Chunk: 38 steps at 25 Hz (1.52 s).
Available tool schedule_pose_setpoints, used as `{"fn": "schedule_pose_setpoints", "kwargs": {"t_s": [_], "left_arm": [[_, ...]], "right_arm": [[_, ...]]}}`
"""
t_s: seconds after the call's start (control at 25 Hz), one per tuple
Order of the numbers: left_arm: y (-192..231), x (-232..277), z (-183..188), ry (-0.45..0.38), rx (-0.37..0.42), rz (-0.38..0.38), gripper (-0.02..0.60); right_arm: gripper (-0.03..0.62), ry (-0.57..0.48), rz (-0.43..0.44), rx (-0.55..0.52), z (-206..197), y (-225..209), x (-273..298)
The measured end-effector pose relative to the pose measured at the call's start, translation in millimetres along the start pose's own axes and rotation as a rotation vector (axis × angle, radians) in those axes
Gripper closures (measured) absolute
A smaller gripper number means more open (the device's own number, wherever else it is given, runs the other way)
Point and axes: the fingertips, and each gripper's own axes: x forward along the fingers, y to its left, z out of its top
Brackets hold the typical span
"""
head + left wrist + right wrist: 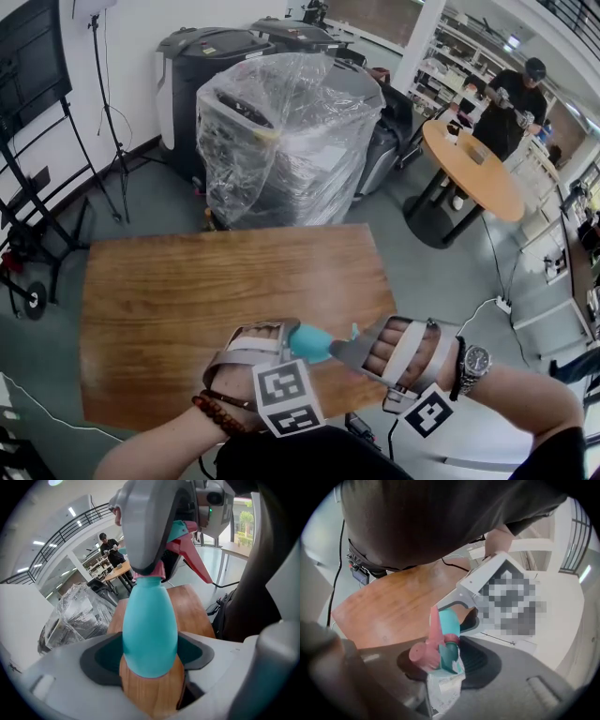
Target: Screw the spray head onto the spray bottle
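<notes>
A teal spray bottle (311, 343) hangs in the air over the front edge of the wooden table (187, 300). My left gripper (292, 339) is shut on its body, and the bottle (150, 634) fills the space between that gripper's (150, 670) pads. The spray head (435, 652), teal with a pink nozzle and trigger, sits on the bottle's neck. My right gripper (440, 663) is shut on it and meets the bottle from the right (349, 352). The pink trigger (191, 559) sticks out below the right gripper's grey body (150, 527). The bottle's neck is hidden.
Behind the table stand grey machines, one of them wrapped in clear plastic (281, 131). A round wooden table (473, 169) with a person (511, 103) beside it is at the far right. A light stand (108, 112) and a black rack (28, 216) are on the left.
</notes>
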Motion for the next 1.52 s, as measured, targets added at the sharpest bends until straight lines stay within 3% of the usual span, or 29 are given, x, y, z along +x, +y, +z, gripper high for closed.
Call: {"fn": "schedule_pose_setpoints", "kwargs": {"t_s": [0.08, 0.16, 0.32, 0.6, 0.68, 0.72, 0.84, 1.08, 1.24, 1.52], "left_arm": [[3, 1, -1, 0.020, 0.013, 0.031, 0.204], [6, 5, -3, 0.049, 0.037, 0.073, 0.206], [13, 6, -6, 0.081, 0.079, 0.152, 0.207], [21, 8, -9, 0.121, 0.165, 0.257, 0.207], [19, 11, -8, 0.117, 0.162, 0.256, 0.207], [17, 13, -7, 0.102, 0.142, 0.245, 0.206], [9, 20, -4, 0.054, 0.078, 0.188, 0.204], [-5, 25, 6, -0.083, -0.075, 0.048, 0.203], [-3, 22, 7, -0.153, -0.122, -0.005, 0.202], [0, 16, 12, -0.245, -0.172, -0.079, 0.202]], "right_arm": [[0.474, 0.013, 0.050, 0.098, -2, 0, 2], [0.474, 0.025, 0.153, 0.300, -5, 5, 6], [0.474, 0.007, 0.355, 0.896, -13, 11, 14], [0.473, -0.063, 0.610, 2.065, -34, 17, 25], [0.472, -0.085, 0.670, 2.301, -34, 21, 28], [0.470, -0.100, 0.674, 2.360, -34, 21, 30], [0.413, -0.150, 0.621, 2.368, -36, 14, 31], [0.288, -0.237, 0.528, 2.219, -46, -1, 16], [0.281, -0.294, 0.461, 2.062, -50, -12, -5], [0.281, -0.238, 0.362, 1.785, -63, -15, -31]]}}
